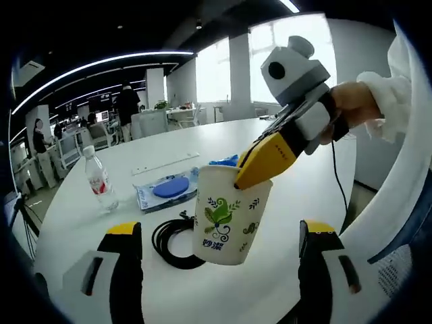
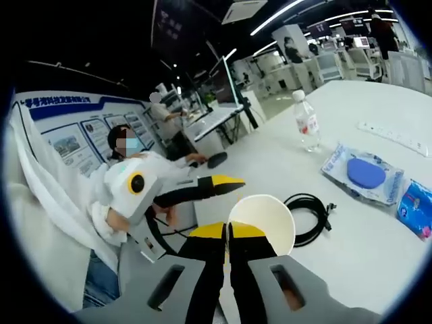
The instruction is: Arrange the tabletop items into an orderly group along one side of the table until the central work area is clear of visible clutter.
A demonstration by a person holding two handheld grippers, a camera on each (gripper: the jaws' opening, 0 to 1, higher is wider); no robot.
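Right gripper (image 2: pixel 228 233) has its fingers clamped on the rim of the paper cup (image 1: pixel 229 212), centre of the left gripper view, lifted or just resting on the desk (image 1: pixel 297 202), hard to tell. Left gripper (image 1: pixel 219 233) fingers are apart, holding nothing. Task looks early: water bottle (image 1: pixel 99 179) at left, black cable (image 1: pixel 177 241) by the cup, wrapped blue pad (image 1: pixel 169 188), blue packet (image 2: pixel 417 208) and white strip (image 1: pixel 164 163) lie scattered mid-desk, ungrouped.

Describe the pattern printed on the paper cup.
The paper cup is white with green leaves and dark swirls, clearest in the left gripper view.
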